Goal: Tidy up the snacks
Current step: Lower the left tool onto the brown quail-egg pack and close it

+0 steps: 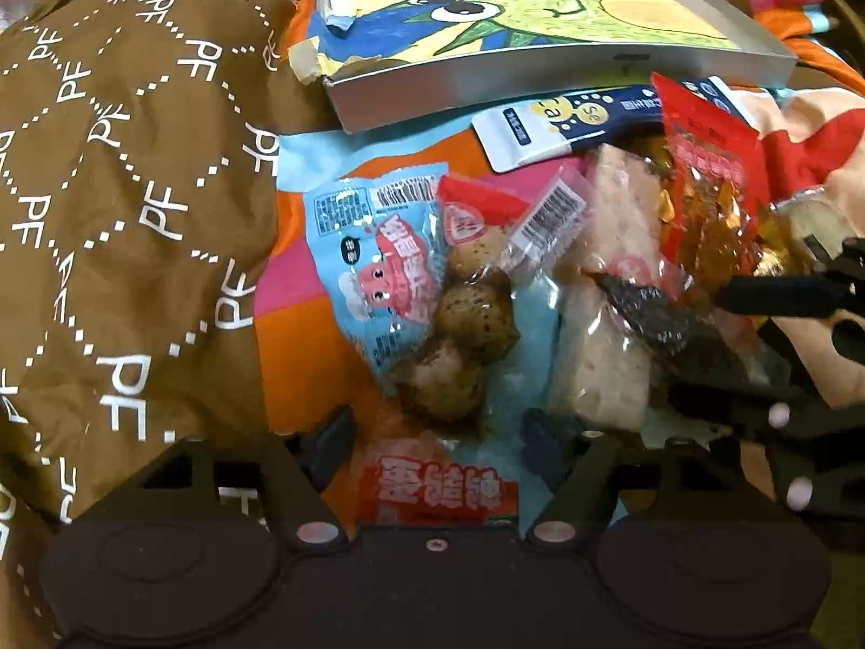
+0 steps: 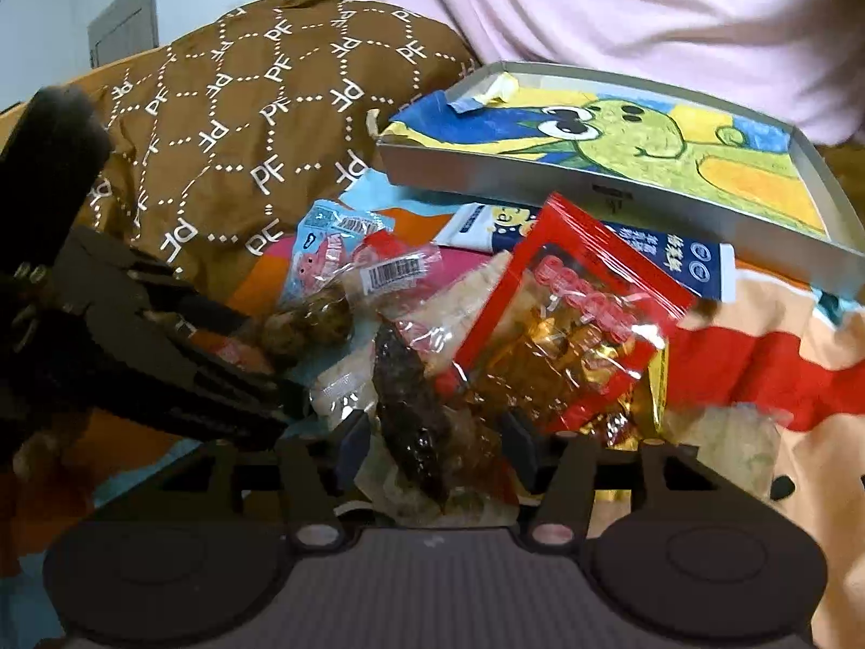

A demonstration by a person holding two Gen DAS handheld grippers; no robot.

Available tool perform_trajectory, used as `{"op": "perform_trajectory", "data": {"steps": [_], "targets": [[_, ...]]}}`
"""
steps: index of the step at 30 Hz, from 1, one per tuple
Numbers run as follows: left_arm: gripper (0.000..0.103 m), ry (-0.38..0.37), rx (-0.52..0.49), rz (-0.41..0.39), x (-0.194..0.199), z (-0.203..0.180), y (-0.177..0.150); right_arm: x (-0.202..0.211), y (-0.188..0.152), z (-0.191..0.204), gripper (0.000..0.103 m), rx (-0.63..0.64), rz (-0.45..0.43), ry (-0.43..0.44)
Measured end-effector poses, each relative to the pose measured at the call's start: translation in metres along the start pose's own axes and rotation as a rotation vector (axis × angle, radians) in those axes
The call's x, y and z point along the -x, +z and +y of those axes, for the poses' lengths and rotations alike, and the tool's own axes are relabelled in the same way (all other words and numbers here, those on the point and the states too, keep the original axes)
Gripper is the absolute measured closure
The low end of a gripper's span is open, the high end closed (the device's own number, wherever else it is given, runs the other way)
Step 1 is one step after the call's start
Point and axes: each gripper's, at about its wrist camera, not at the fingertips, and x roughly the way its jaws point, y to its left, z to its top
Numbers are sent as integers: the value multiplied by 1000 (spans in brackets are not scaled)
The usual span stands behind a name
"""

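The left gripper (image 1: pixel 438 432) hangs with its fingers spread wide over an orange-and-red snack packet (image 1: pixel 440 492) at 6 o'clock in its own view, the jaws standing either side of the packet without clearly touching it. The right gripper (image 2: pixel 432 435) is likewise parted, its fingers flanking a clear pack holding a dark brown snack (image 2: pixel 416 400); whether the pads press on the wrapper cannot be told.

The snacks lie heaped on a bright patterned bedsheet (image 1: pixel 303 281). From the left wrist, a clear pack of braised eggs (image 1: pixel 459 335) sits at centre, overlapping a light-blue packet with a pink cartoon (image 1: pixel 378 265), with a pale block-shaped snack in clear wrap (image 1: pixel 611 324) to its right. A red bag of gold-wrapped sweets (image 2: pixel 573 335) lies at 3 o'clock there, but fills the centre of the right-wrist view. A navy-and-white sachet (image 1: pixel 562 124) rests just below a shallow grey box lined with a green cartoon drawing (image 1: pixel 540 16) at 12 o'clock.

Only the right wrist shows a pink-clad figure (image 2: pixel 594 5) behind the box and a pale wall at 11 o'clock. A brown quilt printed "PF" (image 1: pixel 135 189) covers the left in both views.
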Motion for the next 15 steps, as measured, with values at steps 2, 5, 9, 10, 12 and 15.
{"op": "perform_trajectory", "data": {"steps": [2,5,9,10,12,15], "targets": [[38,-7,10,-1,0,3,3,-2,0,3,36,15,-6,7],[43,-20,2,-3,0,5,5,-4,-1,9,33,47,-2,3],[53,-56,-3,-7,5,11,0,-6,-2,13,32,81,16,2],[56,-66,-7,-7,6,13,-1,-7,-3,14,30,97,23,1],[57,-71,-29,-7,8,12,-3,-9,-4,17,30,117,28,-6],[60,-71,-20,-11,11,13,-6,-8,-6,20,49,127,27,-37]]}}
